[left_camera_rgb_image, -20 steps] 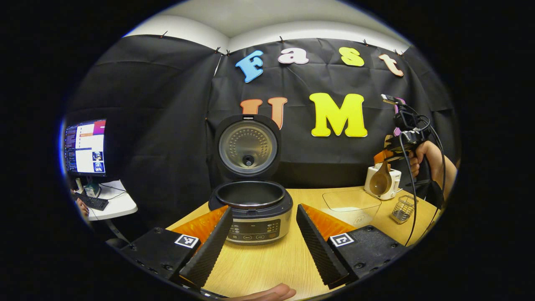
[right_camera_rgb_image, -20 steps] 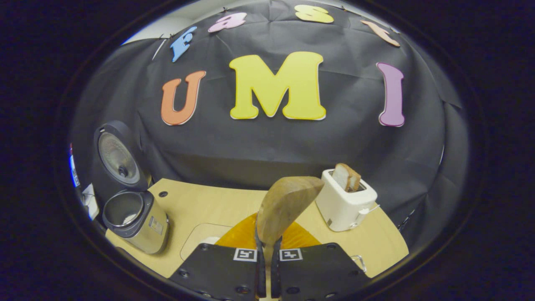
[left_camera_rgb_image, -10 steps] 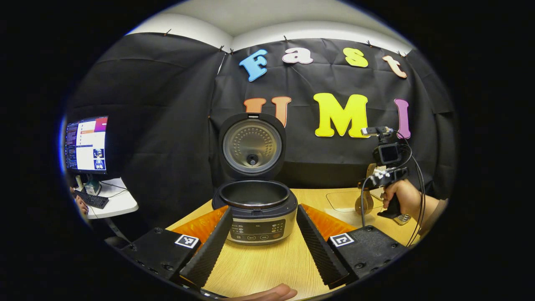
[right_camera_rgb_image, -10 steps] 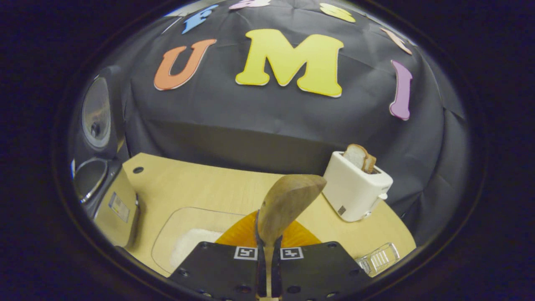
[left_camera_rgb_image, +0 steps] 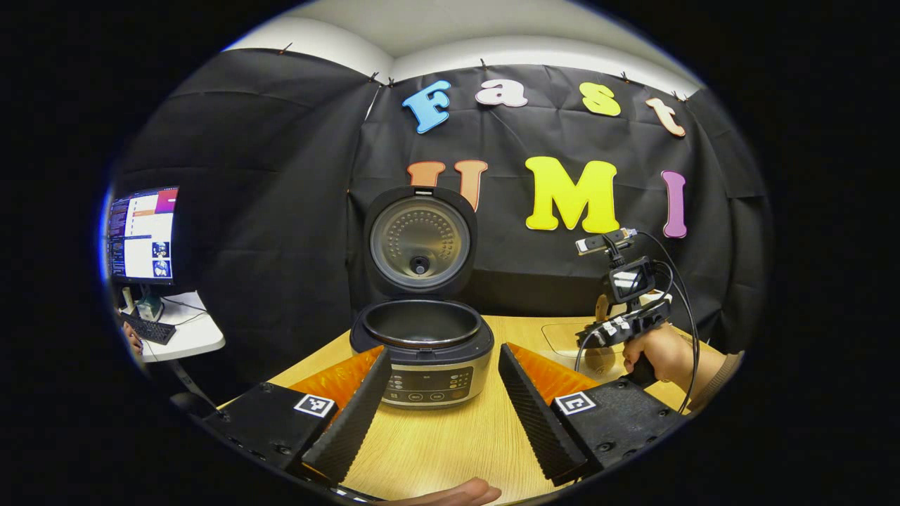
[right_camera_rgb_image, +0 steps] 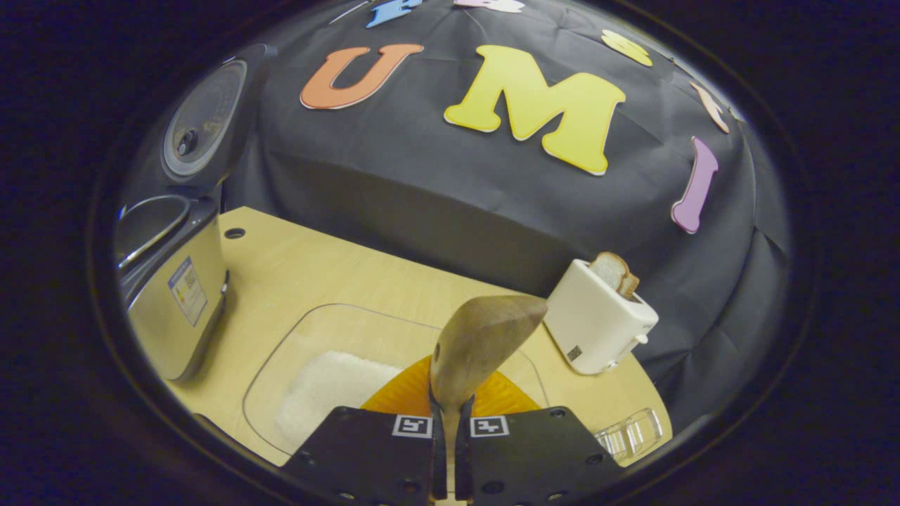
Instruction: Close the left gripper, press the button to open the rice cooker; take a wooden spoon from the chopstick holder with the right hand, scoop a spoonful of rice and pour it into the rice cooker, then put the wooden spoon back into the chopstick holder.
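I count one rice cooker (left_camera_rgb_image: 422,348), one wooden spoon (right_camera_rgb_image: 478,348), one clear tray of rice (right_camera_rgb_image: 337,372), one toaster (right_camera_rgb_image: 598,323) with one bread slice (right_camera_rgb_image: 615,273), one chopstick holder (right_camera_rgb_image: 629,434), and one monitor (left_camera_rgb_image: 140,235).

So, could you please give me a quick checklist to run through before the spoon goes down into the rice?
1. Wooden spoon clamped in the right hand-held gripper: ok.
2. Silver rice cooker, its lid up and pot open to receive rice: ok.
3. White rice present in the clear shallow container: ok.
4. Spoon bowl over the container, pointing forward: ok.
5. Left hand-held gripper open, short of the cooker, clear of the scooping path: ok.
6. Rice already in the cooker pot: cannot tell.
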Available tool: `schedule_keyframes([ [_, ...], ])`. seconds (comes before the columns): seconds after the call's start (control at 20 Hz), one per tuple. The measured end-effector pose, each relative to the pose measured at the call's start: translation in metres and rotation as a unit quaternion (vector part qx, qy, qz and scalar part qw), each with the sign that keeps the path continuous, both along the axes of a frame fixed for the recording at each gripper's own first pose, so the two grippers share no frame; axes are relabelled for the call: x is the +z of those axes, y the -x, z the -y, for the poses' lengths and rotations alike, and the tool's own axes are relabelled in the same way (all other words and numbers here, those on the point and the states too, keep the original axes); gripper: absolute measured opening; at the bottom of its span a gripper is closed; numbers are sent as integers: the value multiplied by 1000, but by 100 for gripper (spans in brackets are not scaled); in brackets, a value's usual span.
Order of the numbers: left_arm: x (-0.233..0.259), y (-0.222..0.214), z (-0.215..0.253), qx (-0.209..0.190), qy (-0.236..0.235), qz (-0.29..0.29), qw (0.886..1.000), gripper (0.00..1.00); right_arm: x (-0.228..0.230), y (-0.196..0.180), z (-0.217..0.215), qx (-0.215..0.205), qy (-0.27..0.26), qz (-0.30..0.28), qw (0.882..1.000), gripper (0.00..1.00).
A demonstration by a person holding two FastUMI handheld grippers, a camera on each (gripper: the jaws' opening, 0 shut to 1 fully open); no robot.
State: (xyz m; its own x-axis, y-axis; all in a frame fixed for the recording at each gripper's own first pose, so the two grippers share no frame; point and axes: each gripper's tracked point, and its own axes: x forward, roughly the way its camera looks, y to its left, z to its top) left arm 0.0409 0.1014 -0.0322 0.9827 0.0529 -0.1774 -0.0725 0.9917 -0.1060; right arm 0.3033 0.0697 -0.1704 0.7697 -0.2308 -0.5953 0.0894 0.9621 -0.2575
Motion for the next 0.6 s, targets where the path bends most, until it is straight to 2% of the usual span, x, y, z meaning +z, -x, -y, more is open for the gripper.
schedule_keyframes([
  [0.2, 0, 0, 1, -1, 5, -3, 1000, 98, 2, 18, -18, -38, -57, -17, 998, 5],
  [0.35, -1, 1, 3, -6, 11, -4, 1000, 98, 0, 31, -8, -84, -130, -30, 988, 5],
  [0.45, -2, 1, 2, -6, 16, -6, 1000, 98, -2, 38, 3, -124, -208, -37, 970, 5],
  [0.6, -5, 0, 3, -5, 28, -12, 1000, 98, -5, 44, 10, -160, -328, -50, 930, 5],
])
